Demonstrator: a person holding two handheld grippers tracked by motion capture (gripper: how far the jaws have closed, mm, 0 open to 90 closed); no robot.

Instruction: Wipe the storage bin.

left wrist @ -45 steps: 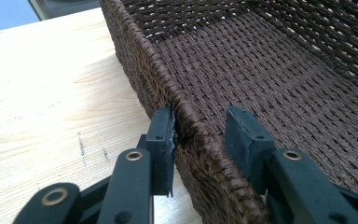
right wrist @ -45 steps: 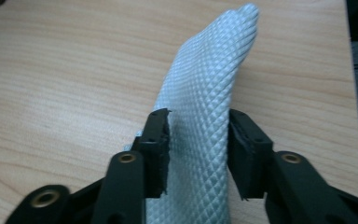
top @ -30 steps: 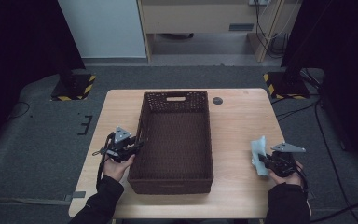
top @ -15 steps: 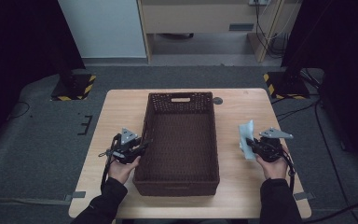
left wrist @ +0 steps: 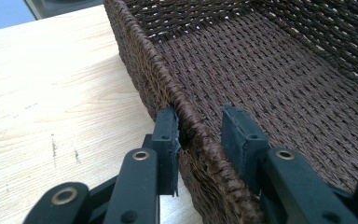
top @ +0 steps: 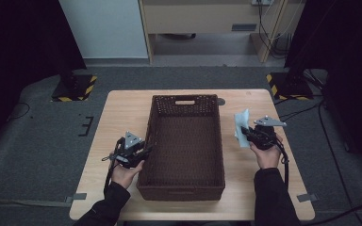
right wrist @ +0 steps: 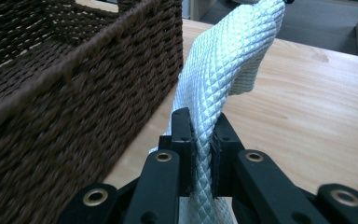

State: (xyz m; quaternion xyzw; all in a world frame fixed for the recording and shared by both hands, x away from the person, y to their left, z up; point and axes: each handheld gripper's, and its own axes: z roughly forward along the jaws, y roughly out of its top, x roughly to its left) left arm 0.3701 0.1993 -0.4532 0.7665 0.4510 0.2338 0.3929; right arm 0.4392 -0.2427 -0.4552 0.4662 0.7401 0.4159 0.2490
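A dark brown wicker basket (top: 185, 100) stands empty in the middle of the wooden table (top: 122, 113). My left gripper (top: 146, 149) straddles the basket's left wall near the front. In the left gripper view the jaws (left wrist: 198, 133) close on the woven rim (left wrist: 191, 126), one pad outside and one inside. My right gripper (top: 245, 134) hovers to the right of the basket, shut on a pale quilted cloth (top: 242, 123). In the right gripper view the cloth (right wrist: 228, 51) rises from between the pads (right wrist: 200, 135), beside the basket's outer wall (right wrist: 74, 93).
A small dark round object (top: 221, 101) lies on the table by the basket's far right corner. Bare wood shows to the left and right of the basket. Beyond the table are grey floor, black stands with yellow-striped bases and a cabinet.
My right gripper has carried the cloth away from the near edge, up and toward the basket's right side. The left gripper has stayed on the basket wall.
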